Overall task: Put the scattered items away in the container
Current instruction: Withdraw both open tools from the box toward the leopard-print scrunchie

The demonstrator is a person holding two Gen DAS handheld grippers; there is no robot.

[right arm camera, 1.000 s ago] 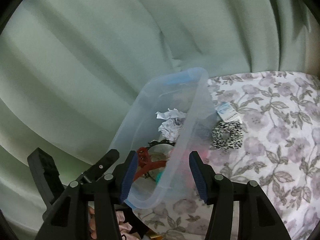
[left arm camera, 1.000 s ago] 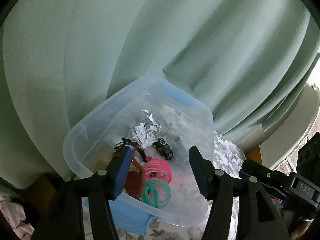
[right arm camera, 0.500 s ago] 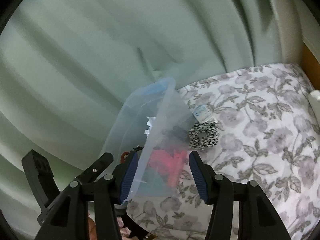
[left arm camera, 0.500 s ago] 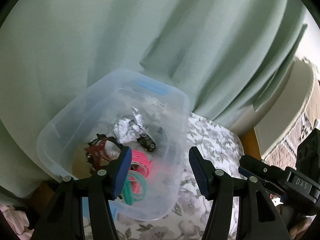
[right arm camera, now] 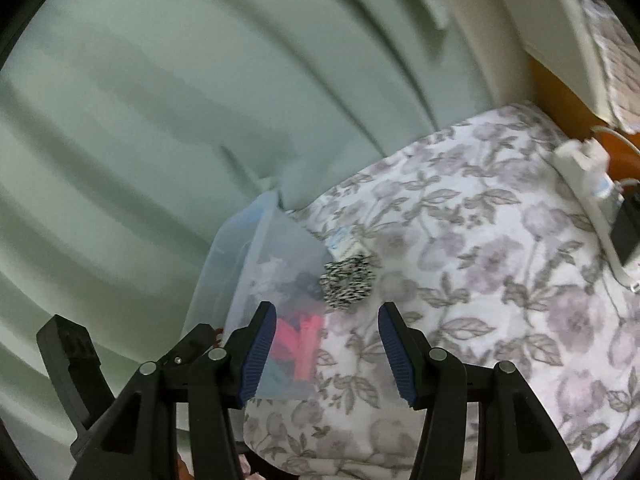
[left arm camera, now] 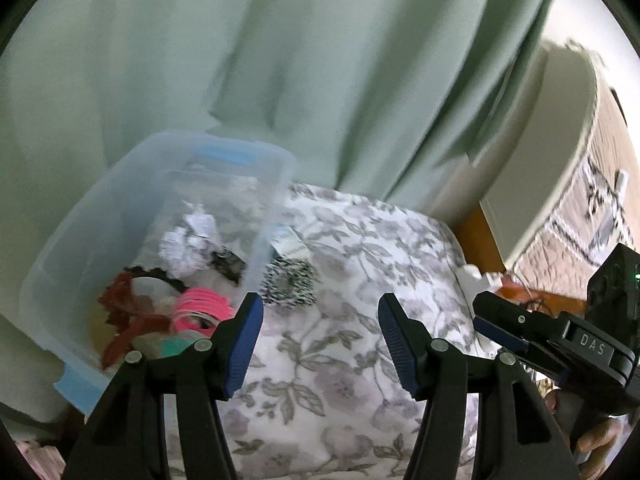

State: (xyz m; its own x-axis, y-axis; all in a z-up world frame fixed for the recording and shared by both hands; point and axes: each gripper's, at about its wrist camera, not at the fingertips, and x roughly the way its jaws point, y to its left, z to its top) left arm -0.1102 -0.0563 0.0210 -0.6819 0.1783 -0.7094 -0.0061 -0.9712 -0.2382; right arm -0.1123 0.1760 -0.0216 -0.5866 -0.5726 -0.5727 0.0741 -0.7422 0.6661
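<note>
A clear plastic bin (left arm camera: pixel 72 240) with blue handles stands at the left on the floral cloth; it also shows in the right wrist view (right arm camera: pixel 256 256). Inside lie crumpled foil (left arm camera: pixel 188 244), a red clip (left arm camera: pixel 124 312), pink coils (left arm camera: pixel 204 308) and a teal coil (left arm camera: pixel 176 346). A black-and-white scrunchie (left arm camera: pixel 288 282) lies on the cloth just outside the bin's right wall, also in the right wrist view (right arm camera: pixel 348 282). A small white packet (left arm camera: pixel 290 240) lies behind it. My left gripper (left arm camera: pixel 320 340) and right gripper (right arm camera: pixel 326 354) are open and empty, above the cloth near the scrunchie.
A green curtain (left arm camera: pixel 280 60) hangs behind the bin. The floral cloth (right arm camera: pixel 480 280) covers the surface. A white power strip (right arm camera: pixel 584 168) with cables lies at the far right edge. The right gripper's body (left arm camera: pixel 560 344) shows at the left view's right side.
Both grippers have swung right, away from above the bin and toward the open cloth. The scrunchie now sits nearer the middle of both views.
</note>
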